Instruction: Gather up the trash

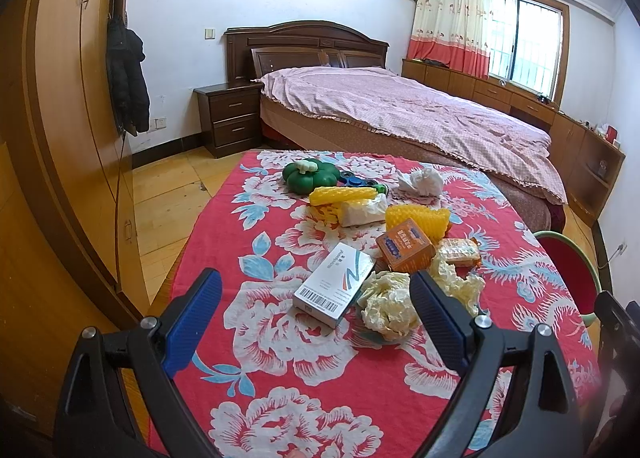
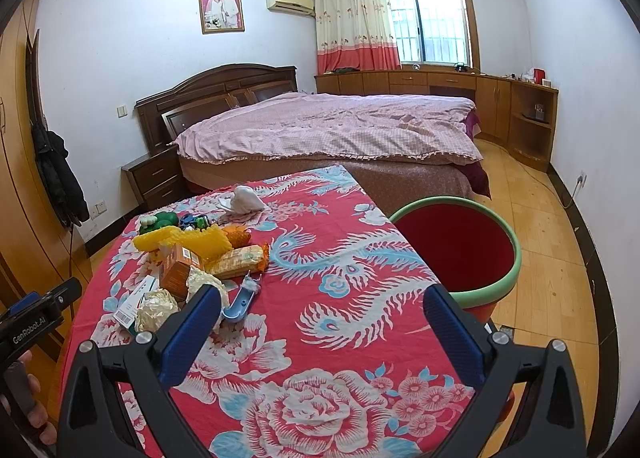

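A table with a red flowered cloth (image 1: 304, 374) (image 2: 344, 338) holds a heap of items. A white box with a barcode (image 1: 334, 284) (image 2: 134, 304) lies nearest. Beside it are crumpled yellowish paper wads (image 1: 386, 306) (image 2: 154, 310), an orange box (image 1: 404, 246) (image 2: 178, 268), a biscuit packet (image 1: 458, 252) (image 2: 240, 258), yellow foam netting (image 1: 420, 220) (image 2: 208, 240) and a white tissue wad (image 1: 422, 180) (image 2: 244, 198). A red bin with a green rim (image 2: 460, 250) (image 1: 568, 258) stands at the table's right side. My left gripper (image 1: 316, 294) is open above the white box. My right gripper (image 2: 322, 308) is open over bare cloth.
A green pumpkin toy (image 1: 308, 174) (image 2: 160, 220), a blue fidget spinner (image 1: 356, 180) and a blue plastic scoop (image 2: 240, 302) also lie on the table. A bed (image 1: 400, 114) stands behind, a nightstand (image 1: 232, 118) and wardrobe (image 1: 60, 138) to the left.
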`<state>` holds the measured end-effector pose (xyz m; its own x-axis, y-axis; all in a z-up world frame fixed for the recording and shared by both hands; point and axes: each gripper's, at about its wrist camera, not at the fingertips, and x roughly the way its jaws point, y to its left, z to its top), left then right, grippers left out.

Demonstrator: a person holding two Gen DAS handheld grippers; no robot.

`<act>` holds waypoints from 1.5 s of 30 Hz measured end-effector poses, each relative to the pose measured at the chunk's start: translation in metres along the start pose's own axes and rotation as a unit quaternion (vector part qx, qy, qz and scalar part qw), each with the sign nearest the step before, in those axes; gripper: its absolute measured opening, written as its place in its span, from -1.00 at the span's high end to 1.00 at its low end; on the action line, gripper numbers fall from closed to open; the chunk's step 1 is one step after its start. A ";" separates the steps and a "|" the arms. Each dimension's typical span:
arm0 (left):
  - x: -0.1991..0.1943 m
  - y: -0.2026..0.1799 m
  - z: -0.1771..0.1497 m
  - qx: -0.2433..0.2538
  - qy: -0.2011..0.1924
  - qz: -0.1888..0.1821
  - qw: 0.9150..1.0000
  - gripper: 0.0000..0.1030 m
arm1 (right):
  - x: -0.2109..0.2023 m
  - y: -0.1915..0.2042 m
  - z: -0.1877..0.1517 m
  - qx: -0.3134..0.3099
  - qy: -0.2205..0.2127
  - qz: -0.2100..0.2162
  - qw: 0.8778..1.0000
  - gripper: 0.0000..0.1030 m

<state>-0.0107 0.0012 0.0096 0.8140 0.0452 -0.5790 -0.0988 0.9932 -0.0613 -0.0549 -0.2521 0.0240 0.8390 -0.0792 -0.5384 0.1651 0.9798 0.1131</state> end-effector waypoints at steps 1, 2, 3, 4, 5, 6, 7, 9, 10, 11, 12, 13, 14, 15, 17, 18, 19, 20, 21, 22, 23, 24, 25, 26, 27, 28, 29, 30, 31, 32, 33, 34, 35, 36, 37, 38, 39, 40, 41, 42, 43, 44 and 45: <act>0.000 0.001 0.000 0.000 0.000 0.000 1.000 -0.84 | 0.000 0.000 0.000 0.000 0.000 0.000 1.000 -1.00; 0.000 0.000 0.000 0.000 0.000 0.000 1.000 -0.83 | 0.000 0.000 -0.001 0.000 -0.001 0.000 1.000 -1.00; 0.000 0.000 0.000 0.000 0.000 0.000 1.000 -0.83 | 0.000 0.000 -0.001 0.000 -0.001 0.000 1.000 -1.00; 0.000 0.000 0.000 0.000 0.000 0.000 1.000 -0.83 | 0.000 0.000 -0.001 0.000 -0.001 0.000 1.000 -1.00; 0.000 0.000 0.000 0.000 0.000 0.000 1.000 -0.83 | 0.000 0.000 -0.001 0.000 -0.001 0.000 1.000 -1.00; 0.000 0.000 0.000 0.000 0.000 0.000 1.000 -0.83 | 0.000 0.000 0.000 0.000 0.000 0.000 1.000 -1.00; 0.000 0.000 0.000 0.000 0.000 0.000 1.000 -0.83 | 0.000 -0.001 0.001 0.000 0.001 0.000 1.000 -1.00; 0.000 0.000 0.000 0.000 0.000 0.000 1.000 -0.83 | 0.000 0.000 0.000 0.001 0.000 0.000 1.000 -1.00; 0.000 0.000 0.000 0.000 0.000 0.000 1.000 -0.84 | 0.000 0.000 -0.001 0.001 0.000 0.000 1.000 -1.00; 0.000 0.000 0.000 0.000 0.000 0.000 1.000 -0.83 | -0.001 -0.001 0.001 0.001 0.000 0.000 1.000 -1.00; 0.000 0.000 0.000 0.000 0.000 0.000 1.000 -0.83 | 0.000 0.000 -0.001 0.001 -0.001 0.000 1.000 -1.00; 0.000 0.000 0.000 0.000 0.000 0.000 1.000 -0.83 | 0.000 0.000 -0.001 0.001 -0.001 0.000 1.000 -1.00; 0.000 0.000 0.000 0.000 0.000 0.000 1.000 -0.83 | 0.001 0.000 -0.001 0.001 -0.001 0.000 1.000 -1.00; 0.000 0.000 0.000 0.000 0.000 0.000 1.000 -0.83 | 0.000 0.000 -0.001 0.001 0.000 0.000 1.000 -1.00; 0.000 0.001 0.000 0.000 0.000 0.000 1.000 -0.83 | 0.000 0.000 -0.001 0.001 0.000 0.000 1.000 -1.00; 0.000 0.001 -0.001 0.000 0.000 0.000 1.000 -0.83 | 0.000 0.000 -0.001 0.002 0.001 0.000 1.000 -1.00; 0.000 0.002 0.000 0.001 0.001 0.001 1.000 -0.83 | 0.000 0.000 -0.001 0.002 0.001 0.000 1.000 -1.00; 0.000 0.003 -0.001 0.000 0.000 0.002 1.000 -0.84 | 0.000 0.000 -0.001 0.002 0.001 0.000 1.000 -1.00; 0.001 0.005 -0.001 -0.001 0.001 0.003 1.000 -0.83 | 0.000 0.000 -0.001 0.002 0.001 0.000 1.000 -1.00; 0.001 0.007 -0.001 -0.003 0.001 0.005 1.000 -0.83 | 0.000 0.000 -0.002 0.002 0.001 0.000 1.000 -1.00; 0.002 0.008 -0.001 -0.005 0.002 0.005 1.000 -0.83 | 0.001 0.000 -0.002 0.002 0.001 0.000 1.000 -1.00; 0.003 0.009 -0.001 -0.007 0.003 0.006 1.000 -0.83 | 0.001 0.000 -0.002 0.002 0.003 0.000 1.000 -1.00; 0.004 0.010 -0.001 -0.008 0.004 0.007 1.000 -0.83 | 0.001 0.000 -0.002 0.002 0.003 0.000 1.000 -1.00; 0.004 0.011 -0.002 -0.009 0.005 0.008 1.000 -0.83 | 0.001 -0.001 -0.002 0.003 0.004 0.000 1.000 -1.00; 0.006 0.012 -0.002 -0.009 0.006 0.009 1.000 -0.83 | 0.004 0.000 -0.004 0.003 0.005 0.000 1.000 -1.00; 0.006 0.012 -0.001 -0.010 0.006 0.010 1.000 -0.83 | 0.003 0.000 -0.004 0.002 0.005 -0.001 1.000 -1.00; 0.008 0.012 -0.001 -0.009 0.007 0.010 1.000 -0.83 | 0.003 0.000 -0.004 0.002 0.005 0.000 1.000 -1.00; 0.009 0.012 -0.001 -0.009 0.008 0.011 1.000 -0.83 | 0.007 0.002 -0.008 0.002 0.006 -0.001 1.000 -1.00; 0.010 0.013 0.000 -0.008 0.009 0.012 1.000 -0.83 | 0.009 0.002 -0.009 0.003 0.008 -0.001 1.000 -1.00; 0.012 0.014 -0.001 -0.007 0.010 0.014 1.000 -0.83 | 0.010 0.002 -0.010 0.004 0.010 -0.001 1.000 -1.00; 0.014 0.015 -0.001 -0.006 0.010 0.017 1.000 -0.83 | 0.012 0.000 -0.011 0.008 0.012 0.000 1.000 -1.00; 0.016 0.016 0.000 -0.004 0.010 0.020 1.000 -0.83 | 0.013 -0.001 -0.012 0.013 0.013 0.003 1.000 -1.00; 0.019 0.018 0.000 -0.003 0.011 0.025 1.000 -0.83 | 0.014 -0.002 -0.012 0.017 0.014 0.007 1.000 -1.00; 0.022 0.019 -0.001 -0.003 0.013 0.027 1.000 -0.83 | 0.017 -0.004 -0.014 0.027 0.016 0.015 0.999 -1.00; 0.025 0.021 -0.001 -0.004 0.017 0.028 0.999 -0.83 | 0.019 -0.005 -0.014 0.031 0.018 0.019 0.999 -1.00; 0.029 0.023 -0.001 -0.006 0.022 0.029 0.999 -0.83 | 0.022 -0.006 -0.013 0.036 0.020 0.023 0.999 -1.00; 0.033 0.025 -0.002 -0.007 0.026 0.030 0.999 -0.83 | 0.027 -0.006 -0.015 0.041 0.025 0.029 0.998 -1.00; 0.039 0.027 -0.003 -0.008 0.031 0.032 0.999 -0.83 | 0.030 -0.006 -0.016 0.043 0.029 0.032 0.998 -1.00; 0.043 0.028 -0.004 -0.009 0.036 0.033 0.999 -0.83 | 0.033 -0.007 -0.016 0.044 0.033 0.036 0.998 -1.00; 0.048 0.029 -0.004 -0.008 0.041 0.033 0.999 -0.83 | 0.037 -0.007 -0.017 0.046 0.039 0.042 0.997 -1.00; 0.052 0.029 -0.004 -0.008 0.046 0.031 0.998 -0.83 | 0.042 -0.007 -0.018 0.047 0.046 0.045 0.997 -1.00; 0.058 0.029 -0.004 -0.008 0.053 0.027 0.998 -0.83 | 0.045 -0.007 -0.019 0.048 0.050 0.046 0.997 -1.00; 0.062 0.029 -0.005 -0.008 0.059 0.023 0.998 -0.83 | 0.051 -0.007 -0.020 0.049 0.057 0.046 0.996 -1.00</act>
<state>0.0343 0.0320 -0.0323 0.7355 0.0777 -0.6731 -0.1444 0.9886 -0.0437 -0.0235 -0.2597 -0.0206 0.7893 0.0371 -0.6129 0.1447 0.9588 0.2443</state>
